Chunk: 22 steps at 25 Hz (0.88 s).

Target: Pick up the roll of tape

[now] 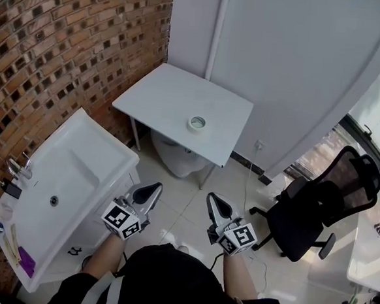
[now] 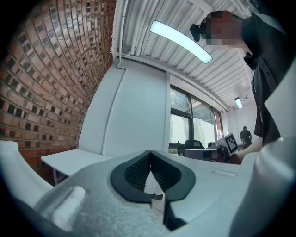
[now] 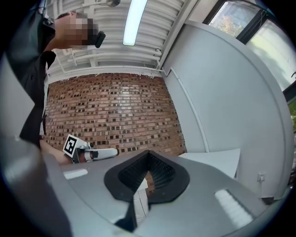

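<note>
- On the white desk [image 1: 156,94] seen from the head view, I found the roll of tape [image 1: 197,123] lying flat, toward the edge nearer me and with nothing touching it.
- Same view: the desk stood in the corner between a brick wall [image 1: 68,33] and a pale partition [image 1: 301,65], with a rounded white fixture [image 1: 175,159] on the floor beneath it.
- Same view: a white sink [image 1: 87,163] ran along the brick wall at my left, and a black office chair [image 1: 320,207] stood on the tiled floor at my right.
- Same view: the left hand-held gripper [image 1: 153,190] and the right hand-held gripper [image 1: 212,200] were held side by side over the floor. Both pointed toward the desk and were well apart from the tape.
- Left gripper view: the jaws were closed, their ribbed dark pads [image 2: 137,172] meeting at the tips, and nothing was caught between them.
- Left gripper view: past the tips I could see the desk's top at the left, the partition straight ahead and a window [image 2: 194,125] further right. The other gripper's marker cube [image 2: 231,143] showed at the right edge.
- Right gripper view: these jaws were closed too, tip against tip, and they held nothing. Floor tiles showed through the gap lower down.
- Right gripper view: brick filled the background, a corner of the desk reached in from the right, and the left gripper lay level at the left side.
</note>
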{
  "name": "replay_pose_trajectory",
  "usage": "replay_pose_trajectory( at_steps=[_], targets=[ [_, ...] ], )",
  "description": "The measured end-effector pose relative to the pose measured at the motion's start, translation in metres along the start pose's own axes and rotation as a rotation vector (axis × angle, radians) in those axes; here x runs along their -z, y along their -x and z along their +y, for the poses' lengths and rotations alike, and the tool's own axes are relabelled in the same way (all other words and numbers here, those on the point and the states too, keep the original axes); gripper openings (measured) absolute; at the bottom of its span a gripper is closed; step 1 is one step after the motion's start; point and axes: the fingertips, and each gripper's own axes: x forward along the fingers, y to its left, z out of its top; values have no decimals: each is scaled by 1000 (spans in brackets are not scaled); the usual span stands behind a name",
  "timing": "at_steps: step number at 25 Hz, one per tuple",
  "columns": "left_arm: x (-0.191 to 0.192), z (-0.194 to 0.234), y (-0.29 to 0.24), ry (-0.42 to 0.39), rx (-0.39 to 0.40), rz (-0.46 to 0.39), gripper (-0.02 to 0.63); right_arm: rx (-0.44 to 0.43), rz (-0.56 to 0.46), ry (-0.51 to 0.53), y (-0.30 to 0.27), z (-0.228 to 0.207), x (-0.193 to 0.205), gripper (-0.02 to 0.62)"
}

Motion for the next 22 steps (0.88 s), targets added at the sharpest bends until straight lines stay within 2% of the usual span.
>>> replay_pose_trajectory(
  at_steps=[6,10,18,22],
  targets=[
    [9,-20,-56,53,-9,-18,2,-41,-4,10,19,-46,-9,5],
    [12,-27,-79,46,-17,-11,2,-60,1,-2,18,-71,-8,5],
    [15,-9,-98,20,-41,10,2,-72,10,-47,-9,-98,-3,5],
    [20,15,-105,16,-37,2,2,-54,-21,-35,-28,-106,-6,5]
  ],
)
